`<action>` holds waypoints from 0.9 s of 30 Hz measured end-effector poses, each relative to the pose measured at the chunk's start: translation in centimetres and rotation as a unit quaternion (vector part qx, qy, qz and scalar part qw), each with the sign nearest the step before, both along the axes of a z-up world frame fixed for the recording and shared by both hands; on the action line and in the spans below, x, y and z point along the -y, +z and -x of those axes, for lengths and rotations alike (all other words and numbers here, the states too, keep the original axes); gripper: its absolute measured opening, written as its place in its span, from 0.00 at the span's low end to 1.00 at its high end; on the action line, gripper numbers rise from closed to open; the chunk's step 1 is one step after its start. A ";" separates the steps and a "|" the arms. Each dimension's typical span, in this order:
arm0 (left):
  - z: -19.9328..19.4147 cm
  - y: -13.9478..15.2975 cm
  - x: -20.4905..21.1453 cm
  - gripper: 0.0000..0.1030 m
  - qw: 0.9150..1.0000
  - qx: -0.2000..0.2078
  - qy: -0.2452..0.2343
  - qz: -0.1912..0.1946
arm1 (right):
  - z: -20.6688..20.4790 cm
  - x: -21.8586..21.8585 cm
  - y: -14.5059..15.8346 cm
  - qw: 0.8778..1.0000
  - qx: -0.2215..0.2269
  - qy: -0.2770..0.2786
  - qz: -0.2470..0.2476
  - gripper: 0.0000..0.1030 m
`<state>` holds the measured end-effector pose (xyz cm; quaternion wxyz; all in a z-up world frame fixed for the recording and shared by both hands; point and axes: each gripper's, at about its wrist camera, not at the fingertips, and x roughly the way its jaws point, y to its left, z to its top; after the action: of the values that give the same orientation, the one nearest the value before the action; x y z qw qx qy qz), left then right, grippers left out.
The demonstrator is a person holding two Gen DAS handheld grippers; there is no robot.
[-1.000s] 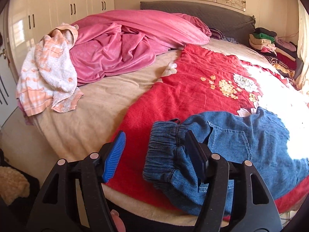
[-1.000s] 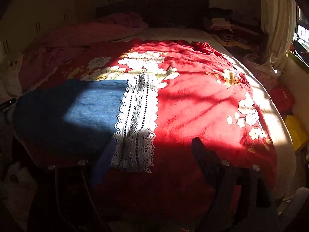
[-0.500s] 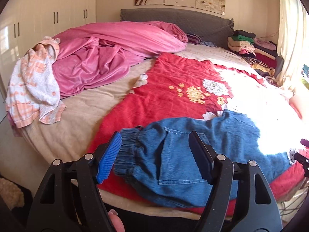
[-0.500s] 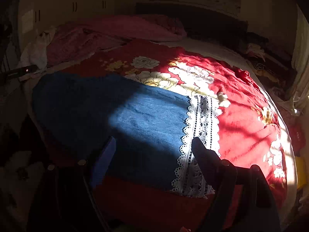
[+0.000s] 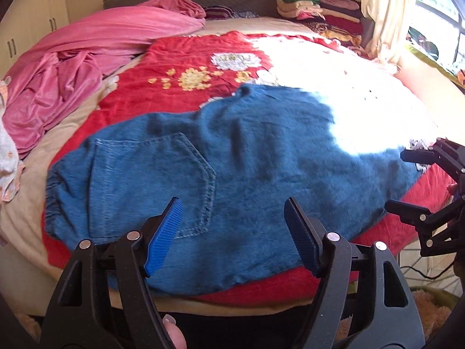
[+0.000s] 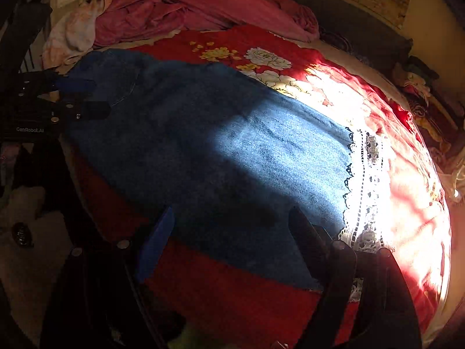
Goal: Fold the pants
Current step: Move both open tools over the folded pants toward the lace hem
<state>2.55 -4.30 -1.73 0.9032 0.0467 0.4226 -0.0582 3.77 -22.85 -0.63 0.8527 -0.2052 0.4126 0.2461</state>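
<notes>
Blue denim pants (image 5: 232,168) lie flat across a red floral blanket (image 5: 186,61) on the bed, elastic waistband at the left, back pocket up. White lace trim (image 6: 366,186) edges the leg end. My left gripper (image 5: 232,226) is open and empty, hovering over the near edge by the pocket. My right gripper (image 6: 229,238) is open and empty above the near edge of the leg part of the pants (image 6: 232,151). The right gripper also shows in the left wrist view (image 5: 407,183); the left one shows in the right wrist view (image 6: 84,99).
A pink duvet (image 5: 96,49) is heaped at the bed's far left. A white and orange towel (image 6: 75,32) lies beside it. Folded clothes (image 5: 314,5) are stacked by the headboard. A curtain (image 5: 383,14) and window are at the right. Strong sunlight washes out the blanket's right side.
Both grippers have swung in toward the middle of the pants. The left moved right from the waistband; the right moved left from the lace end. Both stay open.
</notes>
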 end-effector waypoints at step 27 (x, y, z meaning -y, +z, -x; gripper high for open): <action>-3.2 3.0 2.8 0.65 0.999 0.001 -0.050 -0.015 | 0.1 3.6 1.7 0.998 0.010 -0.042 -0.042 0.77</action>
<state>5.71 -7.08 1.24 0.8989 0.0813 0.4196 -0.0967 3.64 -26.43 1.04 0.8743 -0.1542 0.4014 0.2250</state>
